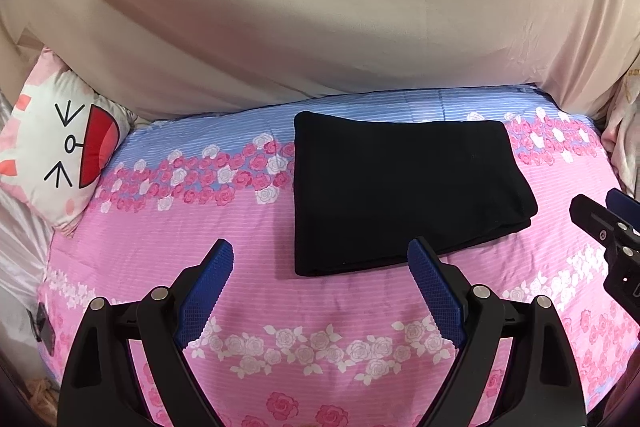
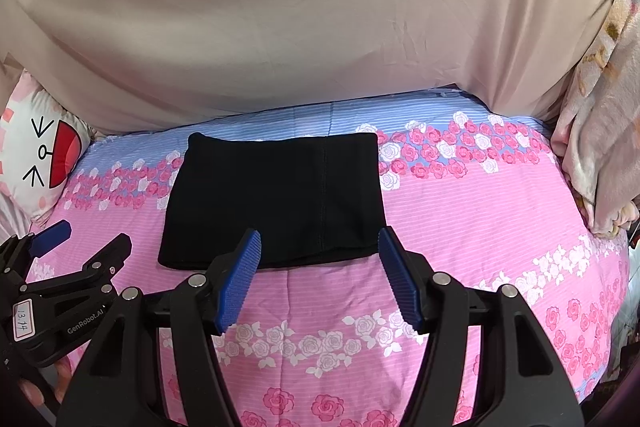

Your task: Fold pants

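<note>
Black pants, folded into a compact rectangle, lie flat on a bed covered by a pink-and-blue striped sheet printed with bands of pink and white roses. The bundle sits toward the far half of the bed, its far edge on the blue band of the sheet, its stacked layers showing along the near and right-hand edges. Two hand-held grippers hang above the near part of the bed, both tilted down toward the cloth and neither touching it. The left gripper stands wide, its blue ribbed pads spread well apart with nothing between them, its tips just short of the near-left corner of the pants. The right gripper is also parted, somewhat narrower, empty, its tips just over the near edge of the bundle in its own view. Each tool shows at the margin of the other's camera, black arms with blue pads. A beige drape hangs behind the bed. A white cushion with a cartoon cat face rests at the left end, and a pale floral blanket is heaped at the right.
</note>
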The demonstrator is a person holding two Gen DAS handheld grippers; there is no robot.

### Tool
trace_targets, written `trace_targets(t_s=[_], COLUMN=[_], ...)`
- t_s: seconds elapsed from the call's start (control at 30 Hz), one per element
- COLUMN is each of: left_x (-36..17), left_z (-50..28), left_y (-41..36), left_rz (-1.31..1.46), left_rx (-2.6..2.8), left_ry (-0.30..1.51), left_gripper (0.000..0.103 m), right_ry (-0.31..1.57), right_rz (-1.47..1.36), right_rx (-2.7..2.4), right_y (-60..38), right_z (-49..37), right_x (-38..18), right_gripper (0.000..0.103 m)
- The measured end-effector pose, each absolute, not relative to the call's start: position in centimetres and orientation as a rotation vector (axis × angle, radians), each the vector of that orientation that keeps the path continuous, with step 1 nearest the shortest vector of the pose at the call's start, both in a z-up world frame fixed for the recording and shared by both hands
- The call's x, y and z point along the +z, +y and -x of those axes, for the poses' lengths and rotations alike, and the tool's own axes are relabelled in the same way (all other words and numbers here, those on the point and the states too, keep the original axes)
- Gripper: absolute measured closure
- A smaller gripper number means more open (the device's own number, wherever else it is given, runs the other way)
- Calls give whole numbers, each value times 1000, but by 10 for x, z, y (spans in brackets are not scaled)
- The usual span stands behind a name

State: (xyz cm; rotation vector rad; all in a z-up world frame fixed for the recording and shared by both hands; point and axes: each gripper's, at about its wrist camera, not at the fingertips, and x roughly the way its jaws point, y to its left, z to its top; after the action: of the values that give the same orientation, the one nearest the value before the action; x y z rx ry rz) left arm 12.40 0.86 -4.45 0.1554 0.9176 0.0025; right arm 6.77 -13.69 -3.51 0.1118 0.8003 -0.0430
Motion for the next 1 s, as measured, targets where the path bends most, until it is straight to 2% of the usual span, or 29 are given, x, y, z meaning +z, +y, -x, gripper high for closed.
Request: trace_targets(t_s=[1.0], left_x=[-45], left_z=[-129], left_y=[11], left_rz=[-152], left_rx=[-7], left_ry=[902], left_gripper=[16], right_ry=[800], right_rz=[-102], right_rx=[-40], right_y=[-139], right_z=[-70], right_x=[-35], right_gripper=[43])
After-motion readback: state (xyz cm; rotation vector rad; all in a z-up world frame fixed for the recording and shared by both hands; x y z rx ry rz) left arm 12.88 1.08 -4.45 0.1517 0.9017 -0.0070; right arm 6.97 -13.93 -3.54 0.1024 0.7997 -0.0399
